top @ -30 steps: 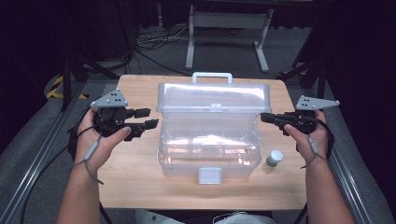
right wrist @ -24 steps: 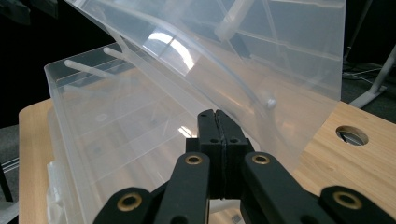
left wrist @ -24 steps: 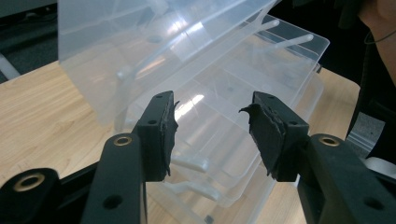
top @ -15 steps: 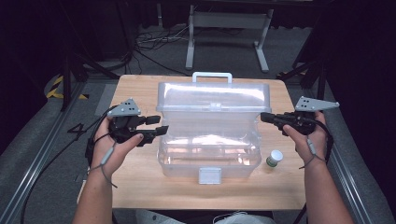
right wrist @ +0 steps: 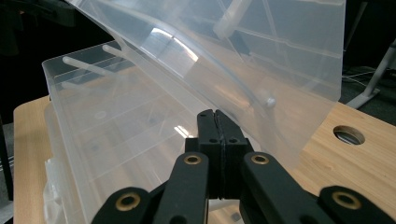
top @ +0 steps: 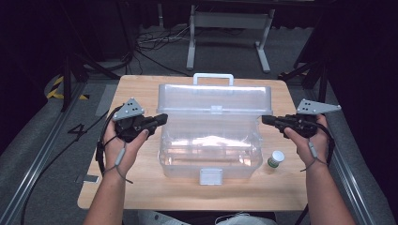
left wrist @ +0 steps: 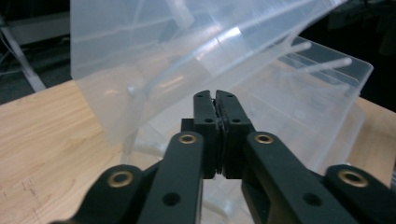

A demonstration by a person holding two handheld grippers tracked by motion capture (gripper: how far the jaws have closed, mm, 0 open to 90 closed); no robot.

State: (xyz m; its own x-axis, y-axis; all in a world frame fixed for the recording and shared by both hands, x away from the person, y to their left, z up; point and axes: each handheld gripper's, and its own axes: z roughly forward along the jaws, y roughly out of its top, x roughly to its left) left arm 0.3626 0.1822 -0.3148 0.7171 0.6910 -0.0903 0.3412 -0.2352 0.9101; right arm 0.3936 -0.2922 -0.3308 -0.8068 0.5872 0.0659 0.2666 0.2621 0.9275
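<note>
A clear plastic storage box [top: 211,140] stands in the middle of the wooden table [top: 141,187], its lid [top: 216,99] raised and leaning back. My left gripper [top: 163,117] is shut with nothing in it, its tips right at the box's left wall. In the left gripper view the shut jaws [left wrist: 215,98] point at the lid [left wrist: 187,56] and the box wall. My right gripper [top: 265,120] is shut and empty at the box's right wall. The right gripper view has its shut jaws [right wrist: 215,115] in front of the lid [right wrist: 243,46] and open box [right wrist: 116,126].
A small white-capped green bottle [top: 276,158] stands on the table just right of the box's front corner. The box's white latch [top: 210,176] faces the near edge. A round hole [right wrist: 349,135] sits in the tabletop. A metal stand [top: 230,28] and cables lie on the floor beyond.
My left gripper has moved right and slightly forward, up to the box's left wall. The right gripper has barely moved. The box lid stays raised.
</note>
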